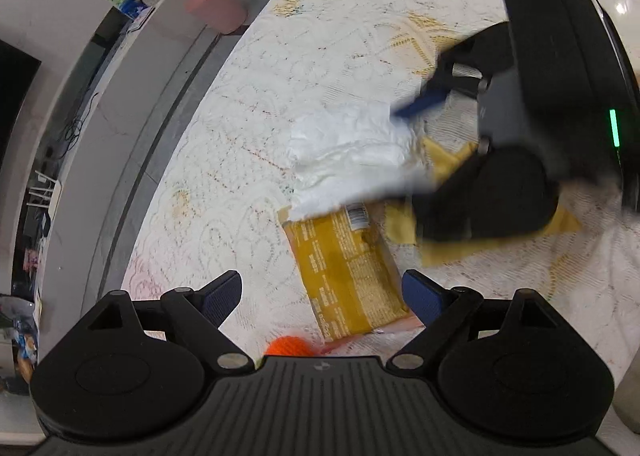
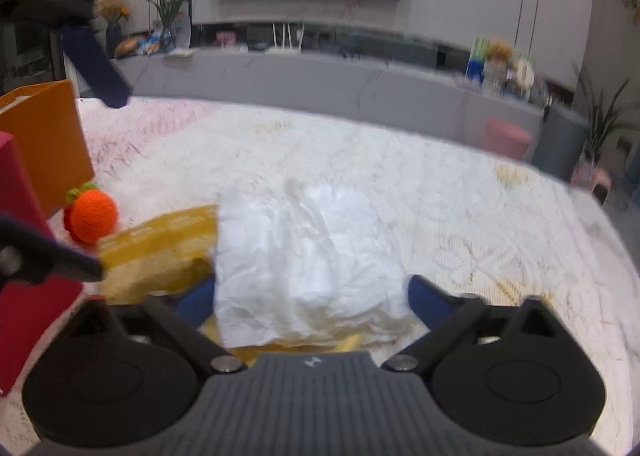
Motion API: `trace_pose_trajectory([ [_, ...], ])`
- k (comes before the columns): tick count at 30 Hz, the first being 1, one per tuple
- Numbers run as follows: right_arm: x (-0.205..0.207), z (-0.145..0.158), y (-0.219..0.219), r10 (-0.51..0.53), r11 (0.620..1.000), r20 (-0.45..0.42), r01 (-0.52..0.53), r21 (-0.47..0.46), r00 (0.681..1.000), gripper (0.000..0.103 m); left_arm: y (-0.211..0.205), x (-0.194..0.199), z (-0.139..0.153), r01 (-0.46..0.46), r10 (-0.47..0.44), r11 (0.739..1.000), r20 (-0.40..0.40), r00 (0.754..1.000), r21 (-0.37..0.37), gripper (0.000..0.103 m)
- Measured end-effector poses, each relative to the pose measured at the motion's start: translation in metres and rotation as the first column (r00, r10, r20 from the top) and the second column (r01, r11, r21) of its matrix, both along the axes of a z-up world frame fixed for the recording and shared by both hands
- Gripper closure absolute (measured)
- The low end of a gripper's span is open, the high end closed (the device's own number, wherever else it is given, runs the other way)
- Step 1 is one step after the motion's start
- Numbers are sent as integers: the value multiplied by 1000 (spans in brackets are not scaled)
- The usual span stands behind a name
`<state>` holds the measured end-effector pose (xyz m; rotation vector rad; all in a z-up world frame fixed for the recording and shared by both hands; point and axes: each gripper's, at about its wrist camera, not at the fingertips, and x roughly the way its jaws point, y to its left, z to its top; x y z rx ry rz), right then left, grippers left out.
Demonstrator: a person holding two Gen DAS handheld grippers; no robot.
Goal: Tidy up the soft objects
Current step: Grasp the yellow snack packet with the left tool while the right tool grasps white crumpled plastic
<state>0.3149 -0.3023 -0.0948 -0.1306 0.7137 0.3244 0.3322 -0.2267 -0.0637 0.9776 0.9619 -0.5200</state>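
With my right gripper (image 2: 308, 296) jaws apart around the white tissue wad (image 2: 304, 256), left gripper (image 1: 320, 296) jaws apart at 9 o'clock, I should close gently.

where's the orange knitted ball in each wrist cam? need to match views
Left wrist: the orange knitted ball sits at bottom centre, half hidden by the left tool's body, beside the yellow snack packet.
Right wrist: at left, near the orange box.
Shared landmark: the crumpled white tissue overlapping the packet.

Open lace tablecloth (image 2: 460, 216) ahead, orange box (image 2: 48, 136) blocking left
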Motion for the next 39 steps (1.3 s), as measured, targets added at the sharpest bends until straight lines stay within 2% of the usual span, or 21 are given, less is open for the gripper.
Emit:
trace_pose_trajectory([
  [1,8,-2,-10,-12,999,-52,15,45,999,57,0,3,1,1,-1,1000,-9,1000,-1,0],
  [3,14,1,-32,-34,990,-86,45,135,996,73,-1,7,-2,-4,4,1000,-19,1000,-1,0],
  [6,17,9,-57,-19,982,-107,39,187,994,81,-5,11,-7,-2,2,1000,-16,1000,20,0],
  [11,7,36,-90,-45,970,-97,66,235,994,82,-12,18,-15,-4,5,999,-27,1000,32,0],
  [15,8,48,-110,-94,957,-127,125,260,987,82,-18,26,-25,-36,38,998,-29,999,53,0],
  [19,6,47,-110,-76,961,-118,104,257,990,82,-22,35,-37,-56,59,995,-30,998,82,0],
  [22,8,40,-104,-66,960,-130,98,262,989,82,-23,38,-40,-59,61,996,-26,998,72,0],
  [28,12,25,-100,-39,959,-151,79,272,988,82,-27,45,-52,-92,96,994,-70,993,54,0],
  [29,12,24,-100,-38,959,-154,79,271,987,82,-27,44,-52,-89,92,995,-67,994,45,6],
  [30,12,23,-100,-39,958,-156,81,274,987,82,-27,43,-49,-78,78,997,-83,994,11,33],
  [31,12,23,-101,-43,956,-156,86,279,987,82,-27,44,-48,-83,81,997,-121,989,-12,44],
  [33,13,24,-103,-54,953,-155,97,288,986,82,-30,45,-45,-122,121,992,-128,984,-5,51],
  [36,13,27,-102,-57,952,-142,96,290,988,82,-32,43,-40,-131,131,991,-122,984,10,62],
  [39,11,30,-101,-54,952,-134,91,292,990,82,-26,42,-23,-175,169,984,-124,978,-35,66],
])
